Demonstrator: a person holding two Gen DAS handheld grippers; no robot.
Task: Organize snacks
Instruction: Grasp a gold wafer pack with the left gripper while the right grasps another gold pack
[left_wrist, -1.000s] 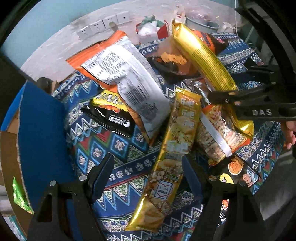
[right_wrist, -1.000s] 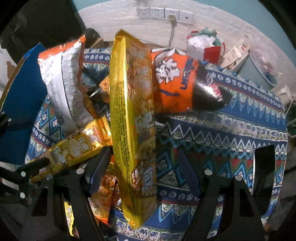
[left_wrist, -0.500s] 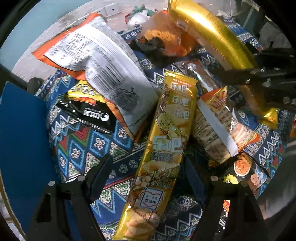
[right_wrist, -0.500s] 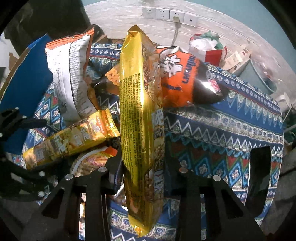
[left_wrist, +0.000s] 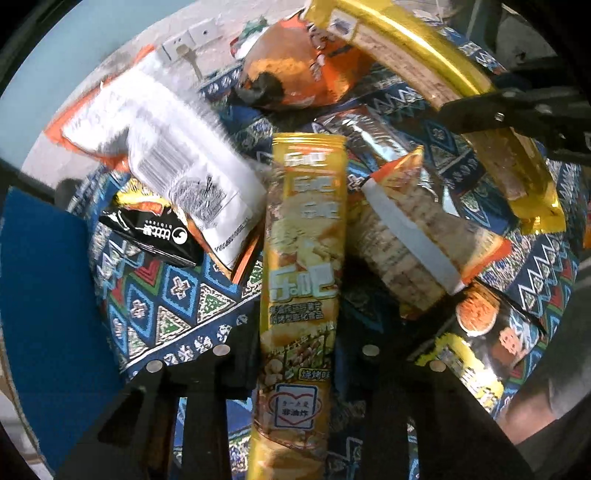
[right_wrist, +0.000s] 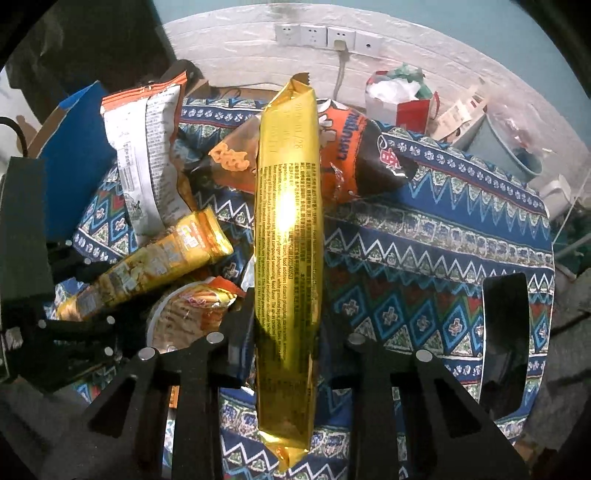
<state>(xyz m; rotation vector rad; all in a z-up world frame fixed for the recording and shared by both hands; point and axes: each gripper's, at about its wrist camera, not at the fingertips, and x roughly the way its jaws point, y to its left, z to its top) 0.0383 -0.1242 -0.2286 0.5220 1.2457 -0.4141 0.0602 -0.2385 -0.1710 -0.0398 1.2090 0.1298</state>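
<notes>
A long yellow chip pack (left_wrist: 303, 258) with printed chips runs lengthwise between my left gripper's (left_wrist: 295, 354) fingers. The jaws are closing on it and the pads press its sides. In the right wrist view a long gold snack pack (right_wrist: 288, 240), text side up, stands between the fingers of my right gripper (right_wrist: 286, 332), whose jaws are closing and pinch its lower half. That pack hangs above the patterned cloth (right_wrist: 424, 258). The left wrist view shows the right gripper (left_wrist: 509, 114) at the upper right, clamped across the same gold snack pack (left_wrist: 424, 62).
Around them on the cloth lie a white-and-orange chip bag (left_wrist: 177, 158), a black-and-yellow pack (left_wrist: 155, 232), an orange puffed bag (left_wrist: 303, 74) and a cracker sleeve (left_wrist: 413, 236). A blue cardboard box (left_wrist: 44, 314) stands at the left. A bucket (right_wrist: 517, 147) and a red-and-white bag (right_wrist: 399, 99) sit beyond.
Both grippers went from open to shut: the left came down over the yellow chip pack and closed on it, and the right closed on the gold pack and raised it slightly.
</notes>
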